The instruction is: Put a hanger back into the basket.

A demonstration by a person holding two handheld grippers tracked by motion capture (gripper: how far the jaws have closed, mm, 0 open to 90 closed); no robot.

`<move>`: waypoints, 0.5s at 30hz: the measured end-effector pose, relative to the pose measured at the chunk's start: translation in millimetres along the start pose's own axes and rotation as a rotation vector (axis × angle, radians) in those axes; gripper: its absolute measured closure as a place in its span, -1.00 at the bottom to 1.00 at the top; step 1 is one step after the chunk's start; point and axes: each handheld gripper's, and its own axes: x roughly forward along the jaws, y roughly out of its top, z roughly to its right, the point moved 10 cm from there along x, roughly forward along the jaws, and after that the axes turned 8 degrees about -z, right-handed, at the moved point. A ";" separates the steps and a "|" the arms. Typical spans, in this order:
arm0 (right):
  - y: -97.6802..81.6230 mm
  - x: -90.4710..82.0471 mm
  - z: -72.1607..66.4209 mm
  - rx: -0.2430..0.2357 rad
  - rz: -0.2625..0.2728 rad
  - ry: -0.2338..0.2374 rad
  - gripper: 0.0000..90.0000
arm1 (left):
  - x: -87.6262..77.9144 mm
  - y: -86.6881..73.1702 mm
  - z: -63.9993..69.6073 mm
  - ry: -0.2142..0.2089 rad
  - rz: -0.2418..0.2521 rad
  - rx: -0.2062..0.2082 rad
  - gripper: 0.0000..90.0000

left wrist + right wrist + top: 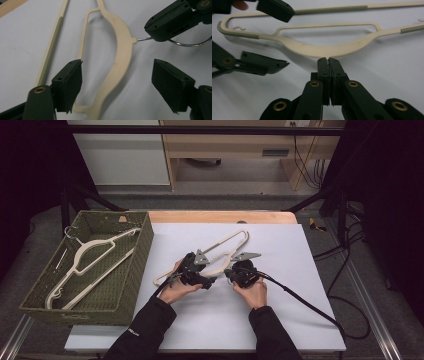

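Both forearms reach over the table (300, 320) to the cream hanger (227, 245). It looks light, stiff and slick; its broad neck is the surest hold. Right gripper (328, 59) pinches the wire hook (143, 38), visible from the left gripper view. Left gripper (116, 72) spreads astride the neck.

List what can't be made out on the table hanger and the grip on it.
- Hanger hook stem: right gripper view, hidden inside the shut right gripper.
- Hook: left gripper view, partly behind the right gripper, cut by the frame edge.
- Hanger middle: high view, covered by both grippers; left gripper open.
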 end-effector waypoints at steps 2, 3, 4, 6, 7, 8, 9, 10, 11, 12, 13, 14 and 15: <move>1.9 -1.8 -0.4 -0.006 0.006 0.005 0.98 | 5.7 1.3 0.2 0.004 -0.011 0.012 -0.36; 1.9 -1.8 -0.4 -0.006 0.006 0.005 0.98 | 7.4 1.5 0.4 0.003 -0.014 0.015 -0.36; 2.1 -2.2 -0.4 -0.003 0.005 0.003 0.98 | 9.5 1.4 0.4 0.004 -0.021 0.021 -0.33; 3.2 -3.5 -0.6 -0.009 0.007 -0.001 0.98 | 12.9 1.3 0.2 0.007 -0.029 0.029 -0.28; 3.9 -4.1 -1.3 -0.006 0.007 0.000 0.98 | 13.9 0.9 -1.1 0.014 -0.037 0.045 -0.23; 4.8 -4.7 -1.2 -0.011 0.011 0.000 0.98 | 14.6 1.2 -1.1 0.017 -0.037 0.047 -0.16; 5.4 -5.3 -2.1 0.001 0.011 0.004 0.98 | 15.5 1.6 -0.6 0.012 -0.035 0.048 -0.10; 5.4 -6.4 -2.0 -0.003 0.009 0.008 0.98 | 15.9 1.4 -0.6 0.010 -0.038 0.051 -0.05; 6.7 -8.6 -2.4 -0.006 0.015 0.012 0.98 | 16.9 0.9 -1.2 0.012 -0.044 0.058 0.05; 6.7 -8.6 -2.4 -0.006 0.015 0.012 0.98 | 16.9 0.9 -1.2 0.012 -0.044 0.058 0.09; 7.7 -10.7 -2.7 -0.003 0.018 0.016 0.98 | 18.4 1.2 -1.6 0.011 -0.041 0.051 0.13; 7.7 -10.7 -2.7 -0.003 0.018 0.016 0.98 | 18.4 1.2 -1.6 0.011 -0.041 0.051 0.17; 9.1 -12.8 -3.1 -0.002 0.023 0.019 0.98 | 18.9 1.0 -2.0 0.010 -0.045 0.053 0.22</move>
